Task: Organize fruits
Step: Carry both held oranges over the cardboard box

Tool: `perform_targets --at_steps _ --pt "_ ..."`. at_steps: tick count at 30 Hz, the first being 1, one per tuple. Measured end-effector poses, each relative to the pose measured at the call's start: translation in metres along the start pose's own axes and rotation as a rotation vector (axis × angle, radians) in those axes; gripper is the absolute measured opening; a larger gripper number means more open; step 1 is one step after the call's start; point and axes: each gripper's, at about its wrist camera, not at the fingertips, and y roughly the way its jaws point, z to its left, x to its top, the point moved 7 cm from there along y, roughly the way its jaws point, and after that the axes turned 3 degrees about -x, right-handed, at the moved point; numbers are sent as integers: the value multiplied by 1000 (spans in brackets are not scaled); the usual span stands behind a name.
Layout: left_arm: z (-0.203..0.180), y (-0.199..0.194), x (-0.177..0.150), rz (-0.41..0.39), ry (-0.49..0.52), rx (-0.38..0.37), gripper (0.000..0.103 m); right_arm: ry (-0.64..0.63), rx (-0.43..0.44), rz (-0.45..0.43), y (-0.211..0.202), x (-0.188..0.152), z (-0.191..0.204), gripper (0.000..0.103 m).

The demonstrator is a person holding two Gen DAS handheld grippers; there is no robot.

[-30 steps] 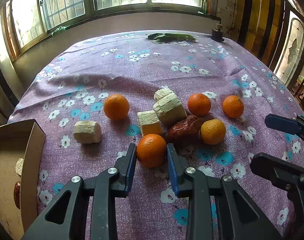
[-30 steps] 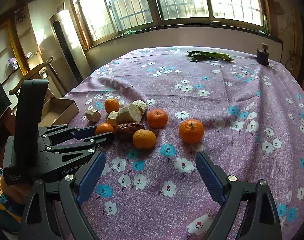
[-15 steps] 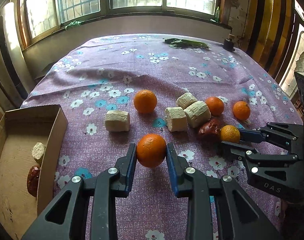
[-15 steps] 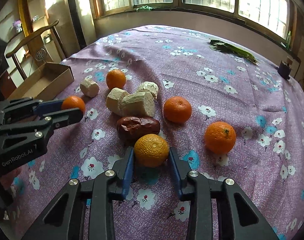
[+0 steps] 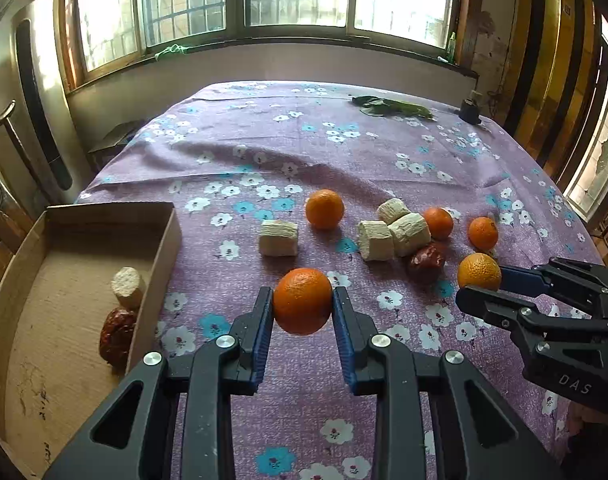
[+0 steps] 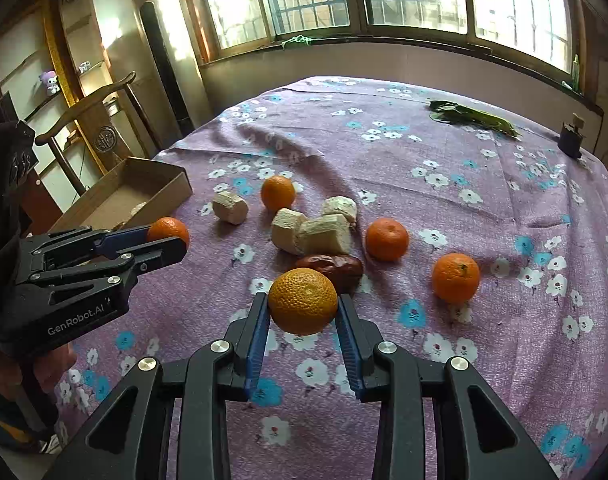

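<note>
Fruits lie scattered over a purple cloth printed with white and blue flowers (image 5: 304, 152), and two of them sit clamped in claws. Low in the centre of the left wrist view, the left gripper (image 5: 302, 307) has its blue-padded jaws pressed on a smooth round orange mandarin (image 5: 302, 300), held clear of the cloth. Low in the centre of the right wrist view, the right gripper (image 6: 302, 307) is likewise clamped on a paler, dimpled orange mandarin (image 6: 302, 300). At the lower left of the left wrist view an open brown cardboard box (image 5: 159, 248) holds a wrinkled dark red date (image 5: 117, 334) and a pale cylindrical chunk (image 5: 127, 286) just behind it. Past the held fruit, in the middle of the right wrist view, a glossy dark red date (image 6: 336, 270) lies against a cluster of three pale cut chunks (image 6: 316, 228), with a fourth pale chunk (image 6: 229, 207) apart to the left. Three loose orange mandarins rest on the cloth: one (image 6: 456, 278) at the right, one (image 6: 386, 239) beside the cluster, one (image 6: 278, 193) behind it. At the far upper right lie green leaves (image 6: 476, 120) and a small dark object (image 6: 570, 140) that is too small to identify.
</note>
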Motion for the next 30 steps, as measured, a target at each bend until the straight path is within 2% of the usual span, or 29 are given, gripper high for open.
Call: perform_targets --at_steps 12,21,30 --pt "86 -42 -2 -39 -77 158 28 -114 107 -4 13 23 85 37" --pt "150 -55 -7 -36 -137 248 28 -196 163 23 35 38 141 37" --pt "205 -47 -16 5 -235 286 28 -261 211 49 67 60 186 37"
